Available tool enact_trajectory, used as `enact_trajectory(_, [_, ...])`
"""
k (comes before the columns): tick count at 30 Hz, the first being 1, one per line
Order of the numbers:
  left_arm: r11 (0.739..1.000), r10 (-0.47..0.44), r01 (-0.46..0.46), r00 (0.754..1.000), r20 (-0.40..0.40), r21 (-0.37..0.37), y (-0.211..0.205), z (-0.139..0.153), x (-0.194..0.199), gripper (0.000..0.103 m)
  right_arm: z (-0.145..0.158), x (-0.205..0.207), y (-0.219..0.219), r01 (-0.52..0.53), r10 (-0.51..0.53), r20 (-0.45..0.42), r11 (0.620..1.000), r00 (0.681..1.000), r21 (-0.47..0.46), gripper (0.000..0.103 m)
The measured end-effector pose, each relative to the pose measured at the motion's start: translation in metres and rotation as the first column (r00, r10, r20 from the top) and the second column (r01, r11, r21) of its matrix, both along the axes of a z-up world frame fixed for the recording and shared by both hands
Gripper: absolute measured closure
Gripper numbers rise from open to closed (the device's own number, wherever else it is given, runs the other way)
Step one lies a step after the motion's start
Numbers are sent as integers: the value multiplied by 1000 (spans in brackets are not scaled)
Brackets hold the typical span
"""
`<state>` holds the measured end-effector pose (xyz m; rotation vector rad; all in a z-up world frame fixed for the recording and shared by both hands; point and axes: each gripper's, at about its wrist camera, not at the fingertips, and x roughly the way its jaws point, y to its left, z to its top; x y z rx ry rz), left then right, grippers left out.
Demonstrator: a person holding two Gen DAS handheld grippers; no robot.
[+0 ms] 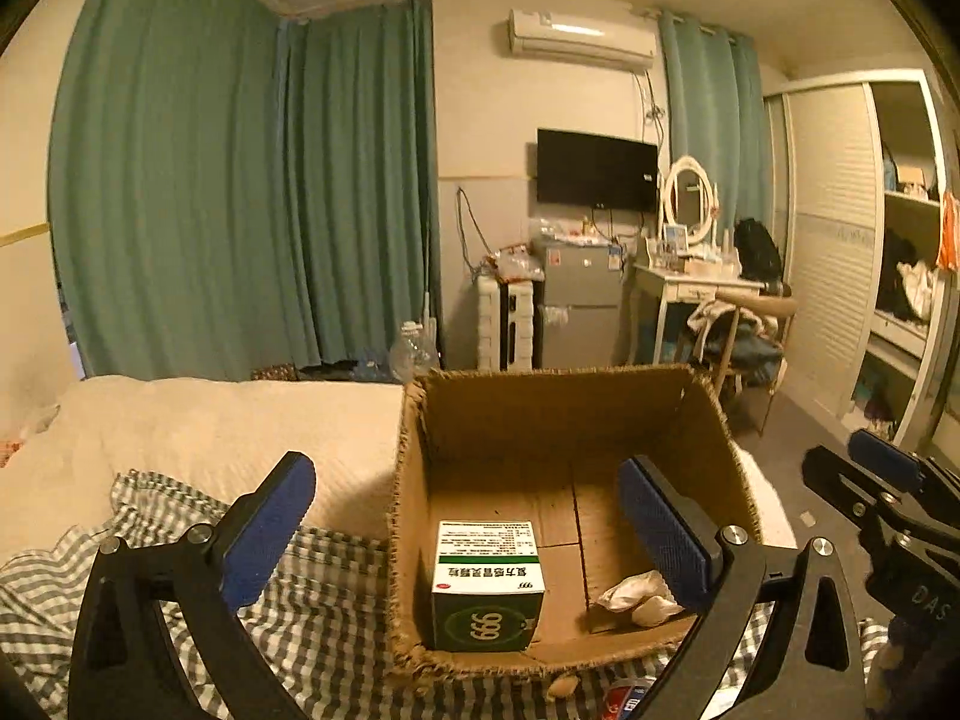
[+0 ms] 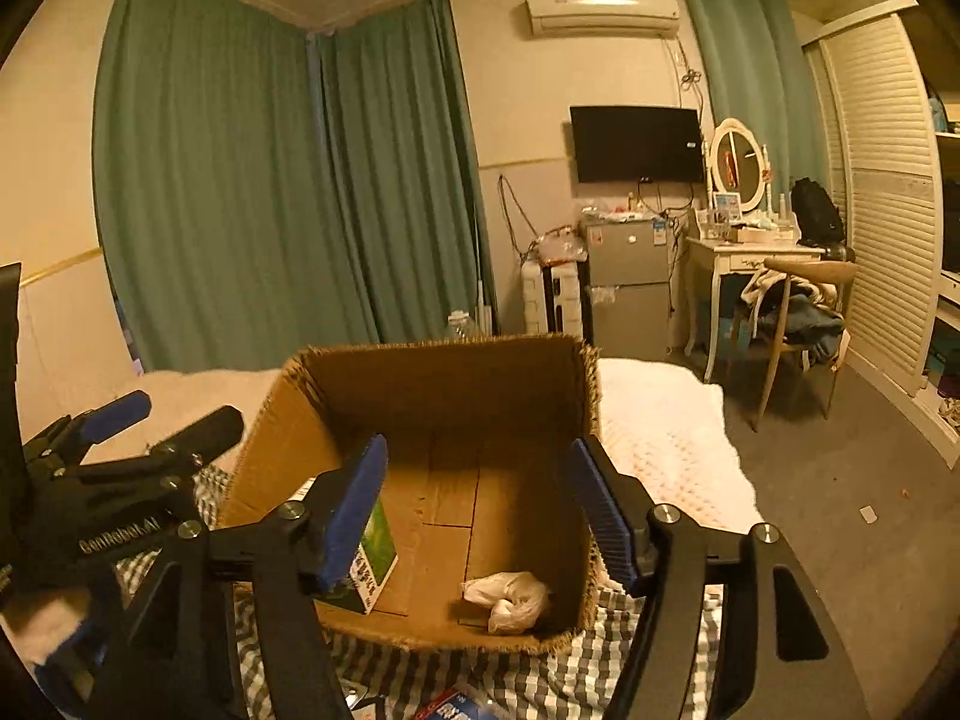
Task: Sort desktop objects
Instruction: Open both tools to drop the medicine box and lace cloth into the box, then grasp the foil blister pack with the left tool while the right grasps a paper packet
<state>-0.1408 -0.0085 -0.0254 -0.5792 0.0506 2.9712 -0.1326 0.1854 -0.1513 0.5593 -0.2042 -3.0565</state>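
Observation:
An open cardboard box point(image 1: 414, 480) point(image 2: 270, 420) stands on the bed. Inside it lie a green and white medicine box point(image 1: 487, 588) point(image 2: 372, 564) at the left and a crumpled white wad point(image 1: 636, 597) point(image 2: 510, 597) at the right. My left gripper point(image 1: 474, 516) hangs above the near edge of the box, open wide, nothing between its blue pads. My right gripper point(image 2: 480, 504) is also above the box, open and empty. Each gripper shows at the edge of the other's view, the right gripper point(image 1: 870, 480) and the left gripper point(image 2: 138, 426).
A grey checked cloth point(image 1: 324, 618) point(image 2: 540, 678) lies under the box's near side on a cream bedspread point(image 1: 210, 426) point(image 2: 660, 420). A red and blue packet point(image 1: 624, 699) point(image 2: 450, 708) peeks out below the box. Floor, chair point(image 2: 798, 312) and dresser lie to the right.

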Motion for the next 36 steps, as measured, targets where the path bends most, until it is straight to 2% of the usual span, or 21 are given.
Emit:
enact_trajectory(3, [1000,4,-4,1000,-12,22,-9,13,17,0,12,24,0,-4,5,-33,1000,999,7,29])
enact_trajectory(9, [1000,9,-8,999,-36,19,-15,25,52,0,31,70,1,4,-3,-86,1000,996,13,23])
enact_trajectory(13, [1000,16,-15,999,-40,7,-14,24,76,0,37,94,2,13,-12,-109,1000,994,9,18])
enact_trajectory(17, [1000,27,-27,1000,-6,15,-21,15,85,0,28,112,6,19,-20,-88,1000,996,-21,18])
enact_trajectory(20, [999,50,-50,999,19,-5,-25,3,89,0,17,117,7,11,-14,-50,999,999,-49,18])
enact_trajectory(25, [999,43,-45,997,69,29,-36,-12,88,0,13,122,3,-12,9,-26,995,1000,-104,18])
enact_trajectory(28, [998,11,-21,990,140,66,-41,-29,83,0,11,125,-4,-21,19,-27,996,999,-87,18])
enact_trajectory(31, [999,1,-8,981,194,35,-38,-55,75,0,-2,125,-7,-31,32,9,995,999,-97,18])
enact_trajectory(36, [999,-54,51,942,332,17,-25,-109,52,0,-31,117,-12,-51,59,92,995,994,-85,18])
